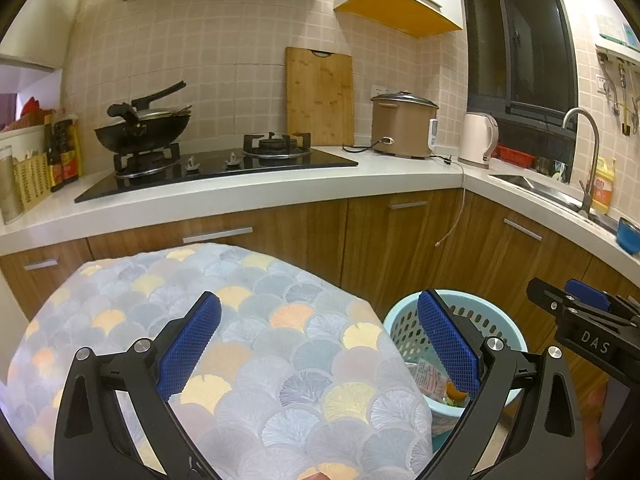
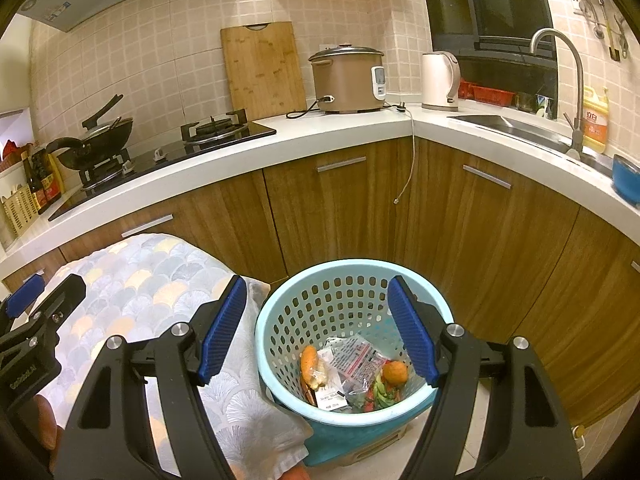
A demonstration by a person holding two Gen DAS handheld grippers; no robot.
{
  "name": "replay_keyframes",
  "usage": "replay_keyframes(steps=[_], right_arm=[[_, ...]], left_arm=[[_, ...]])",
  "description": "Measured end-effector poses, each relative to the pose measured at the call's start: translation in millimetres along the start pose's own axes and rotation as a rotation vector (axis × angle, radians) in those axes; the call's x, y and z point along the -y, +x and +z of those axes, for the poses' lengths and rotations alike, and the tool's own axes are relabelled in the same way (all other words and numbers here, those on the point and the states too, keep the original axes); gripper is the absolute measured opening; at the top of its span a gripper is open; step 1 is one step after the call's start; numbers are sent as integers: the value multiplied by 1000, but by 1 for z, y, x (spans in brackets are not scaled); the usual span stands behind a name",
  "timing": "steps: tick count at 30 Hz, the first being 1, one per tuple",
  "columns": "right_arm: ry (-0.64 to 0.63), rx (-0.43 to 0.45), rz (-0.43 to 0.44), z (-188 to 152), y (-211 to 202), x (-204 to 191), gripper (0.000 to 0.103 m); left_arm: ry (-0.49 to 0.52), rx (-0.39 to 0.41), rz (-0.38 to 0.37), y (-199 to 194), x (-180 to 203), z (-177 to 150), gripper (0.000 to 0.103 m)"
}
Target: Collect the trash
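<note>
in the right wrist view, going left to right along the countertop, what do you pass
sauce bottles → wok on the stove → empty burner → cutting board → rice cooker → kettle → faucet → yellow detergent bottle → blue bowl

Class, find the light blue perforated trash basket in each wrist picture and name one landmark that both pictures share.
Left wrist: trash basket lower right, partly behind a blue finger.
Right wrist: trash basket bottom centre, trash visible inside.
Shared landmark: the brown rice cooker on the counter.
</note>
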State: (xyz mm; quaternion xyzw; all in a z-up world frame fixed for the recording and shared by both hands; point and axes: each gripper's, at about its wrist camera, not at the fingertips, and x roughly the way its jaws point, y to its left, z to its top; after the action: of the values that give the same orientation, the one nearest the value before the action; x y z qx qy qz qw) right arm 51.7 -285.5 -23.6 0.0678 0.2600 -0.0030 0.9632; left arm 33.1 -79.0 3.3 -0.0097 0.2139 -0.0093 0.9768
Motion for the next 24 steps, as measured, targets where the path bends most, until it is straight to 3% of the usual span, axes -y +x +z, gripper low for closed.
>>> replay_keyframes(steps=[19, 24], right_arm=[[-5, 18, -10, 6, -4, 2, 69], [-11, 22, -15, 5, -4, 4, 69]], left_arm=[[22, 50, -3, -5, 5, 12, 96], [26, 32, -15, -3, 8, 14, 96]])
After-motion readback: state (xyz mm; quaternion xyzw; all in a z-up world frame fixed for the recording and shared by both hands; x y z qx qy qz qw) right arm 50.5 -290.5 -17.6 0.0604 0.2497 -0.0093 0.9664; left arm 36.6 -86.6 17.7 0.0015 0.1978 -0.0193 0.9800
